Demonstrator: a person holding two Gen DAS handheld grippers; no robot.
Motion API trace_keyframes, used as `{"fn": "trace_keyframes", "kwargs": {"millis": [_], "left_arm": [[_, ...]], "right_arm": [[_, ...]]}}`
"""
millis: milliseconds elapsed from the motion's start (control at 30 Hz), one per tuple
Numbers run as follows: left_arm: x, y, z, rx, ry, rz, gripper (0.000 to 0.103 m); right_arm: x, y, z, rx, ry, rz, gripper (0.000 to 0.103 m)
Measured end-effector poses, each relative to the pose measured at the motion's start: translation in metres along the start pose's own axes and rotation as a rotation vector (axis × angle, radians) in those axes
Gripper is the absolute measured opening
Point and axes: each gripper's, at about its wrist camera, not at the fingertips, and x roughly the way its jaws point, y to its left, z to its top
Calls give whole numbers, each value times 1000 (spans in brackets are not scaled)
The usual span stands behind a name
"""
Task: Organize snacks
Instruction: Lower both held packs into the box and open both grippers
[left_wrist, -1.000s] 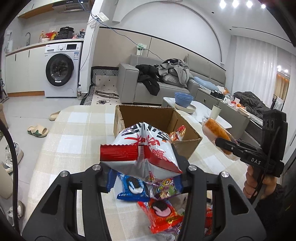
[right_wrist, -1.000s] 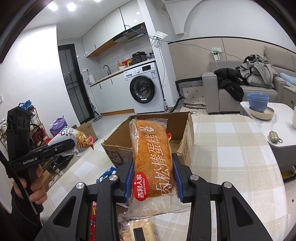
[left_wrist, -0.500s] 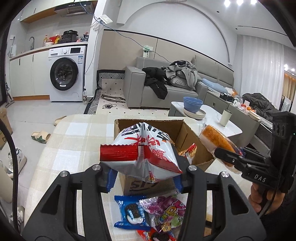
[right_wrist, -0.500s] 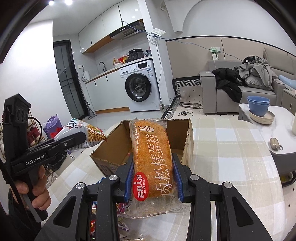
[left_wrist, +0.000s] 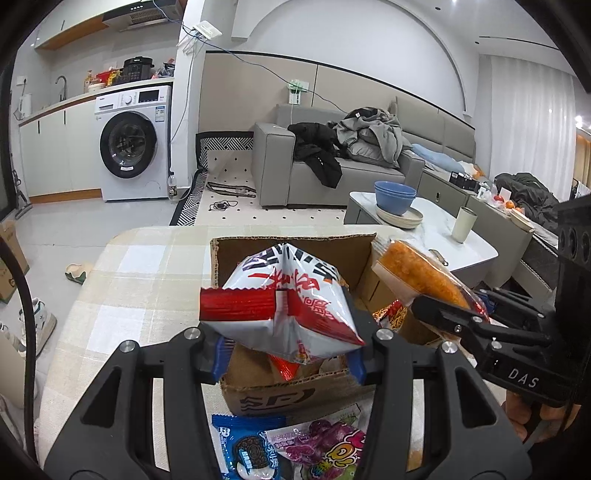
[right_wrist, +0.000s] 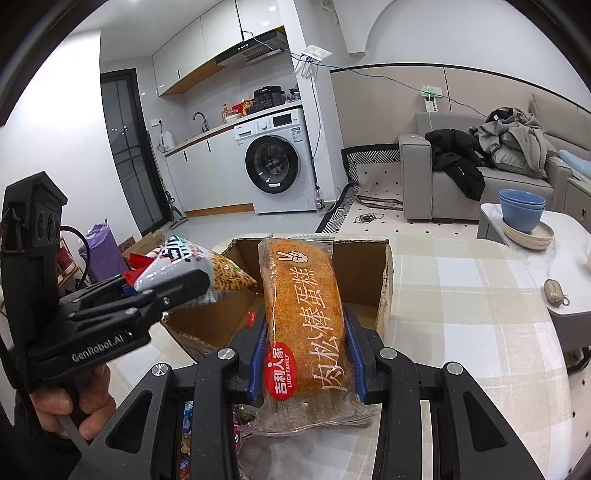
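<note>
Chip bag: my left gripper (left_wrist: 288, 350) pinches the white-and-red chip bag (left_wrist: 284, 306) between its blue pads, over the near wall of the cardboard box (left_wrist: 291, 391).
Cake pack: my right gripper (right_wrist: 304, 354) is clamped on the orange floss-cake pack (right_wrist: 301, 314), held upright in front of the box (right_wrist: 384, 284).
Left view only: I see a blue cookie packet (left_wrist: 251, 446) and a purple candy packet (left_wrist: 325, 446) lying on the table just before the box, and a red wrapper inside it. The right gripper (left_wrist: 443, 310) shows from the side, cake pack (left_wrist: 417, 273) above the box's right edge.
Right view only: the chip bag's printed face with fries (right_wrist: 207, 273), held by the left gripper (right_wrist: 173, 291) above the box's left corner; my left hand (right_wrist: 74, 406) on the handle.
Table: checked cloth (right_wrist: 461, 314).
Beyond: washing machine (left_wrist: 135, 146), grey sofa (left_wrist: 280, 162), blue bowls (left_wrist: 394, 192).
</note>
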Motion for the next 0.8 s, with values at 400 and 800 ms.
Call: {"fn": "trace_keyframes", "kwargs": {"millis": [400, 800], "left_arm": [[55, -9, 2, 49, 56, 38, 46], [82, -8, -8, 73, 105, 50, 47]], "right_arm": [[20, 0, 5, -11, 33, -8, 37], [23, 1, 6, -22, 41, -3, 43]]}}
